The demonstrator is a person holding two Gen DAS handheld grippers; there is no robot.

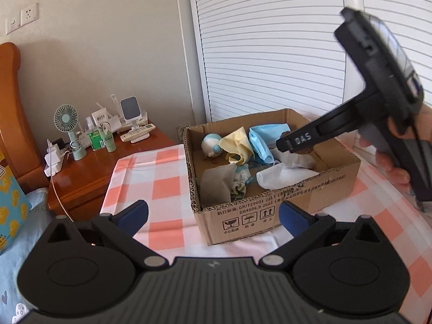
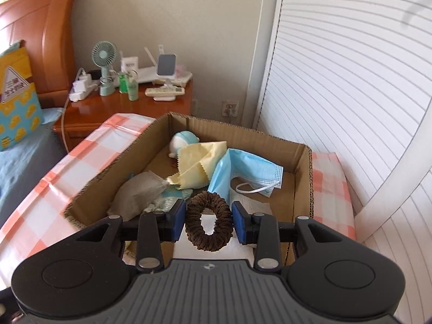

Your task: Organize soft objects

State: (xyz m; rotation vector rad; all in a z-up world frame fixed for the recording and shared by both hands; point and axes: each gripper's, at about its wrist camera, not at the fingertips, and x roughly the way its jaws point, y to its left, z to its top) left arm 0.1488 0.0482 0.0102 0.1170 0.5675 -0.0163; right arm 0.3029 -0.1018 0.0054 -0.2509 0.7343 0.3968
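Note:
A cardboard box (image 1: 270,213) (image 2: 302,156) stands on the checked cloth. It holds a blue face mask (image 2: 251,172) (image 1: 262,140), a yellow cloth (image 2: 199,164) (image 1: 237,143), a grey pouch (image 2: 137,197) (image 1: 216,183), a round plush toy (image 2: 183,140) (image 1: 210,145) and white cloths (image 1: 283,175). My right gripper (image 2: 209,222) is shut on a brown scrunchie (image 2: 209,225) and holds it over the box's near side; it shows in the left wrist view (image 1: 294,145) above the box. My left gripper (image 1: 213,216) is open and empty in front of the box.
A wooden nightstand (image 1: 108,162) (image 2: 135,108) at the left carries a small fan (image 1: 67,124), bottles, remotes and a power strip. A wooden headboard (image 2: 46,27) and bed lie to the left. White slatted doors (image 1: 270,54) stand behind the box.

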